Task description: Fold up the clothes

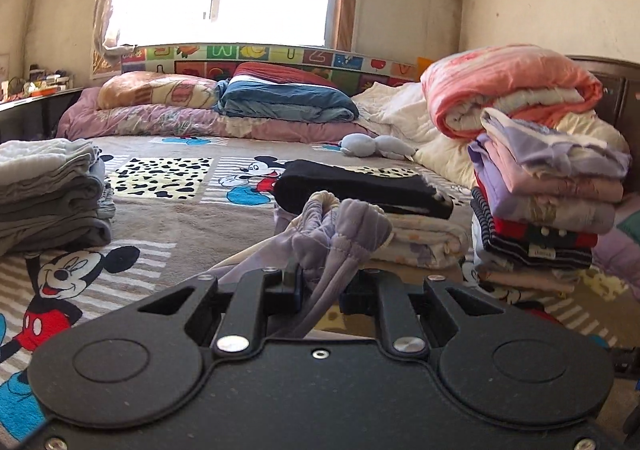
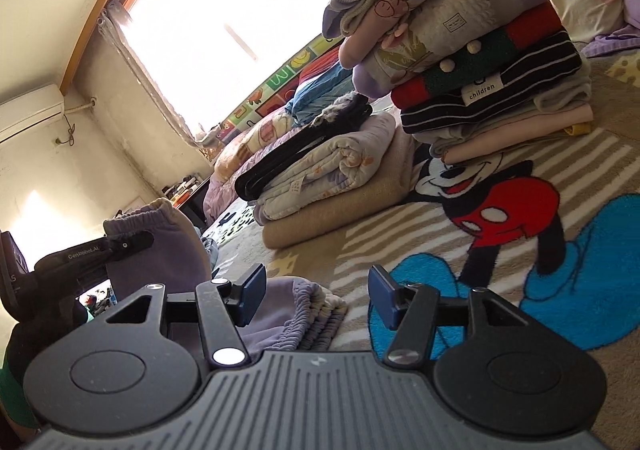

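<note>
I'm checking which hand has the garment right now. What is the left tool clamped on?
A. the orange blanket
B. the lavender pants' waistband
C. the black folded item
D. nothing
B: the left tool is shut on the gathered elastic waistband of the lavender pants, while the right tool stands open over the bed.

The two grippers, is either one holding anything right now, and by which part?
The left gripper grips the lavender pants by the gathered elastic waistband. The right gripper is open, holding nothing.
</note>
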The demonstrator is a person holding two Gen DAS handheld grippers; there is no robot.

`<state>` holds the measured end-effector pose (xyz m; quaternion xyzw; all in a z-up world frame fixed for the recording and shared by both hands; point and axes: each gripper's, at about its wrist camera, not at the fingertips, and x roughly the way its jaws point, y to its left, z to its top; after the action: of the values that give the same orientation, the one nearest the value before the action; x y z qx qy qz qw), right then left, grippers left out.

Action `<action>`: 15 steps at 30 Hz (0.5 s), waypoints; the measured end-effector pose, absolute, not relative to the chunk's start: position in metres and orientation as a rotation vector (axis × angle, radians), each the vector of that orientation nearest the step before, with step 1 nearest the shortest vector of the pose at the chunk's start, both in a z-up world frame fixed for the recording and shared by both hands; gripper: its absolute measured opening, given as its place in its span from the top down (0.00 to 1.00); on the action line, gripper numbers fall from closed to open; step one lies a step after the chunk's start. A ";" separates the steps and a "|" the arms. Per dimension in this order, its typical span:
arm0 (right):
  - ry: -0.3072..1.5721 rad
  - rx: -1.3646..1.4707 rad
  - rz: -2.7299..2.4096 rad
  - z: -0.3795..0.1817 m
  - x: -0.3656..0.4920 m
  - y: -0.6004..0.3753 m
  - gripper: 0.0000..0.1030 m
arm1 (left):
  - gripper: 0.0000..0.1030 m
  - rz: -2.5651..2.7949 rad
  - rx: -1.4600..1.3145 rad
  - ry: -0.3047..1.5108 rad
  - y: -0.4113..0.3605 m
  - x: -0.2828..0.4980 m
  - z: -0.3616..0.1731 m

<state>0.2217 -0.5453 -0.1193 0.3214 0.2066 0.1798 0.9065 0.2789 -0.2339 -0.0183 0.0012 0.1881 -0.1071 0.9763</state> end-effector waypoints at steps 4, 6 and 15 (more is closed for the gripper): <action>0.428 0.670 0.368 -0.119 0.221 -0.549 0.44 | 0.87 -0.216 0.185 0.357 -0.274 0.269 -0.042; 0.430 0.673 0.367 -0.119 0.221 -0.550 0.43 | 0.87 -0.219 0.285 0.342 -0.293 0.262 -0.055; 0.436 0.675 0.363 -0.120 0.222 -0.551 0.43 | 0.85 -0.259 0.553 0.339 -0.343 0.242 -0.099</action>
<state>0.2225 -0.5506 -0.1199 0.3267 0.2110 0.1759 0.9043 0.2419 -0.3427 -0.0994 0.2707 0.1662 -0.1271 0.9396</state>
